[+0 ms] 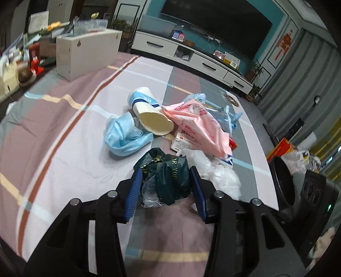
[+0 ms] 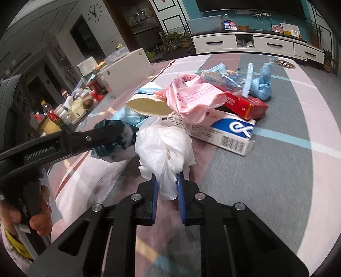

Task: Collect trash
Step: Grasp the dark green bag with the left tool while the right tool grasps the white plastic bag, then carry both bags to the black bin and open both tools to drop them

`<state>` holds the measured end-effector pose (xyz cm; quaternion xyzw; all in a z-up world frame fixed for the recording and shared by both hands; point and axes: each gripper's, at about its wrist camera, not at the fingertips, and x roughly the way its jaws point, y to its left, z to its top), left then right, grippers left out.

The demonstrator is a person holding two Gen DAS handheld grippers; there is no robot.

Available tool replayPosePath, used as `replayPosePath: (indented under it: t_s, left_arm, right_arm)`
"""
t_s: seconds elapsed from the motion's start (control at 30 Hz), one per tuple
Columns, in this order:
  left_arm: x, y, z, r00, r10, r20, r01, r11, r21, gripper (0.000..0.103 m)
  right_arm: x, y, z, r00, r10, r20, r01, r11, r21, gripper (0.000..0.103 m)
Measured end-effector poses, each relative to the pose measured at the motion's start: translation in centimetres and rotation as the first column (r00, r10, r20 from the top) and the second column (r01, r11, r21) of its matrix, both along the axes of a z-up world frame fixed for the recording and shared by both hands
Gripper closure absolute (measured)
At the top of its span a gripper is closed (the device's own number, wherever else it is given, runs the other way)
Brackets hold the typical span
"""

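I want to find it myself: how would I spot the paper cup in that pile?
Start at the striped cloth and find the litter heap in its middle. The cup lies on its side at the heap's far left, between a blue mask and a pink bag; it alone is cream with a blue band.

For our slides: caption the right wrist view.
Right gripper pinches a white plastic bag beside piled trash.

A dim living room seen across a striped cloth-covered surface.

A large dark television [image 1: 215,27] hangs on a teal wall [image 2: 191,10] above a long white drawer cabinet [image 2: 257,45]. Potted plants [image 2: 173,41] stand nearby. A wall clock [image 2: 94,11] hangs left; grey curtains [image 1: 298,70] hang right.
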<state>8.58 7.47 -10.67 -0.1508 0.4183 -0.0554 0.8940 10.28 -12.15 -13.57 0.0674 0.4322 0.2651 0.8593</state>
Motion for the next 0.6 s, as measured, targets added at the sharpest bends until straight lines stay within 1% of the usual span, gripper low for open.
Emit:
replayPosePath:
  t_s: [0.13,0.33,0.47,0.6]
  left_arm:
    - [-1.5,-1.0,1.0,0.999,-0.033,0.005,0.033,0.999,0.041,0.057]
    - [-2.6,-3.9,2.1,0.993,-0.119,0.021,0.117,0.991,0.061,0.057]
    - [-2.7,-7.2,2.9,0.978,-0.206,0.037,0.203,0.976,0.082,0.057]
    - [-2.7,-11.1,3.8,0.953,-0.297,0.057,0.29,0.951,0.108,0.057]
  right_arm:
    - [-2.2,-1.8,1.2,1.0,-0.016,0.017,0.016,1.0,0.001,0.086]
    - [-4.7,-6.2,3.5,0.99,-0.125,0.071,0.125,0.992,0.001,0.086]
    - [-5.8,-9.5,4.4,0.972,-0.209,0.104,0.21,0.978,-0.002,0.086]
    - [-6.8,-13.3,4.9,0.943,-0.308,0.124,0.309,0.951,0.013,0.086]
